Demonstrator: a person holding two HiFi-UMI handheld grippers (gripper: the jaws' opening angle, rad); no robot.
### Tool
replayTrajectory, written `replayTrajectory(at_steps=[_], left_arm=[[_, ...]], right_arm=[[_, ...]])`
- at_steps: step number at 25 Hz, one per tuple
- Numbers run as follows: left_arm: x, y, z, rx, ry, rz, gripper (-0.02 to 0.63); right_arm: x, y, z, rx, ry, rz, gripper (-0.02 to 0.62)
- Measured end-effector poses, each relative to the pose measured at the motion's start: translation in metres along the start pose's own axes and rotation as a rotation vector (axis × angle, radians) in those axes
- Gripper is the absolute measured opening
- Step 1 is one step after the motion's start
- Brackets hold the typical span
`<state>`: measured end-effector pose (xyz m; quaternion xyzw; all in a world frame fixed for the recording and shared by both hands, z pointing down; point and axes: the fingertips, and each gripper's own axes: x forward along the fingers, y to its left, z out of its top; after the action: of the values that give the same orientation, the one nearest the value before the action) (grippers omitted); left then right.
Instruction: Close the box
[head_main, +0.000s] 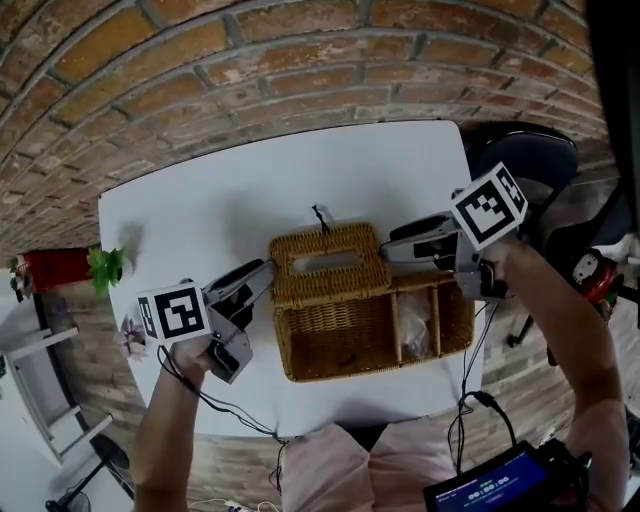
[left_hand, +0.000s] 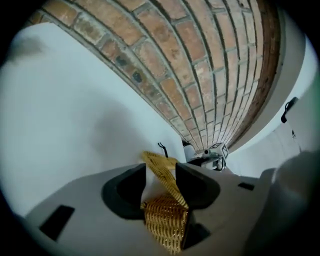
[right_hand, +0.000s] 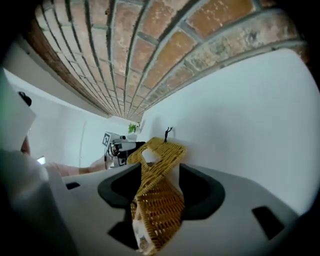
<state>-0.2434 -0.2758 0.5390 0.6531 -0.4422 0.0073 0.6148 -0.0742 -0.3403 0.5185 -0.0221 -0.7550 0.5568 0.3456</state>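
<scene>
I'm straddling the lid (head_main: 300, 285) ends with my left gripper (head_main: 266, 277) and right gripper (head_main: 390, 250), both spread loose, to lower it onto the box (head_main: 340, 348).

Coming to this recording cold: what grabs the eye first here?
An open woven wicker box sits on the white table, its slotted wicker lid at the far edge. The left claw and right claw flank that lid, jaws apart around its ends. A red brick wall rises behind.

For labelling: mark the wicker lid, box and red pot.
Slotted woven wicker lid (head_main: 330, 288): head view, top panel.
Brown wicker box (head_main: 350, 366): head view, near rim.
Red cylindrical plant pot (head_main: 55, 268): head view, side.
</scene>
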Motion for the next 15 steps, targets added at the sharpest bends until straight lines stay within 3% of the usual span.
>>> replayTrajectory(at_steps=[2,4,7,9,12,15], left_arm=[[0.007,0.0,-0.002,-0.02,0.013,-0.034,0.192],[0.016,-0.004,-0.002,-0.037,0.018,-0.086,0.198],[0.021,-0.001,-0.001,-0.058,0.023,-0.088,0.199],[0.026,-0.006,0.001,-0.092,0.015,-0.132,0.199],[0.032,-0.02,0.003,-0.19,-0.012,-0.217,0.199],[0.031,-0.025,0.007,-0.213,-0.035,-0.244,0.196]], right_arm=[[0.007,0.0,-0.001,0.048,0.038,0.057,0.244],[0.012,-0.009,-0.003,0.086,0.075,0.054,0.244],[0.019,-0.016,-0.005,0.105,0.115,0.064,0.239],[0.024,-0.019,-0.005,0.117,0.129,0.075,0.232],[0.026,-0.021,-0.001,0.134,0.106,0.084,0.203],[0.023,-0.018,0.006,0.124,0.056,0.099,0.165]])
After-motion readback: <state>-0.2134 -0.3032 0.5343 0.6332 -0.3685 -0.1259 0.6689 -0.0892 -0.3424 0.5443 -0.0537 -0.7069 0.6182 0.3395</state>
